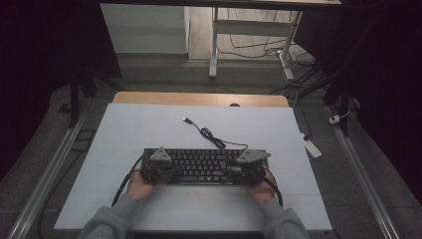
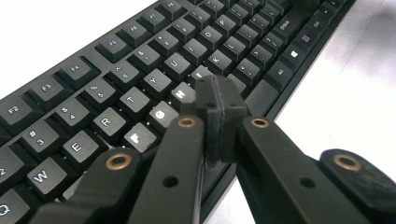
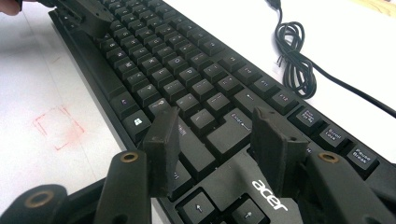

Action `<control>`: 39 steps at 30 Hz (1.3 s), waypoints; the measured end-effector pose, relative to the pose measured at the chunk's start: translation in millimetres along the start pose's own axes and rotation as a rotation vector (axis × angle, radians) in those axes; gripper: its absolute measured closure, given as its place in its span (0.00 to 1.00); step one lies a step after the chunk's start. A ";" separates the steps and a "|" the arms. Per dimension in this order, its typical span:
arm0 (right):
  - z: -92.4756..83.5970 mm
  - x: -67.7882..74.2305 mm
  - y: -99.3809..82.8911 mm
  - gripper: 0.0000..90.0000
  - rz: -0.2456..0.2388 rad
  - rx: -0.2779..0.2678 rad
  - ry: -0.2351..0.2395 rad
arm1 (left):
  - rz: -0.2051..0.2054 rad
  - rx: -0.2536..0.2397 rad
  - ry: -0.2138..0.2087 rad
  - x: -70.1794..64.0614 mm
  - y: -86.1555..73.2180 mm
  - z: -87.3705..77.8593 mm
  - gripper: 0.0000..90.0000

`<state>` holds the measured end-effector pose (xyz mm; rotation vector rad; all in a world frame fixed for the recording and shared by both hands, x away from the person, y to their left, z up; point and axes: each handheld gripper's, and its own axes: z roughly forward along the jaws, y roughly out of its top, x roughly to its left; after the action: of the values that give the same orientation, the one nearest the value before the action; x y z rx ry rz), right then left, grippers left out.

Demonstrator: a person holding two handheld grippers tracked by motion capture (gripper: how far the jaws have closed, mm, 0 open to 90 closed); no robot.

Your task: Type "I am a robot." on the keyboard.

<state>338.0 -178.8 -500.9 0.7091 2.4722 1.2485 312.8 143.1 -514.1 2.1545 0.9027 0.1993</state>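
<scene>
Desk surface: a matt white sheet (image 1: 149, 134) covers a pale wooden desk (image 1: 199, 98), whose bare wood shows as a strip along the far edge. Behind it lie a grey floor, white table legs (image 1: 214, 47) and loose cables, with dark surroundings and metal rails on both sides. A flat black plastic keyboard (image 1: 201, 164) with rectangular keys lies across the middle of the sheet, nearer the front edge; its black cord (image 1: 211, 137), partly bundled in a coil, runs toward the far edge and ends in a plug. A faint red square mark (image 3: 58, 127) sits on the sheet before the keyboard. The left gripper (image 2: 219, 105) has its jaws pressed together, empty, over the letter keys. The right gripper (image 3: 217, 140) holds its jaws apart above the keyboard's right end, near the Enter key.
</scene>
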 end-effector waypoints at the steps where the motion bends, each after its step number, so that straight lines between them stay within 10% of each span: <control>1: 0.1 0.0 0.0 0.58 0.000 0.001 0.000 | 0.002 0.003 0.001 -0.2 0.0 0.7 0.99; 28: 0.4 0.4 -0.2 0.58 -0.001 0.003 -0.003 | -0.003 0.041 0.032 2.0 -3.2 9.9 0.97; 39: 0.0 0.2 -0.1 0.58 -0.002 0.002 -0.004 | -0.026 -0.027 0.024 6.1 -2.3 -2.8 0.91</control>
<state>337.8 -178.7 -501.0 0.7086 2.4704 1.2426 314.9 149.8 -514.7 2.1181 0.9360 0.2237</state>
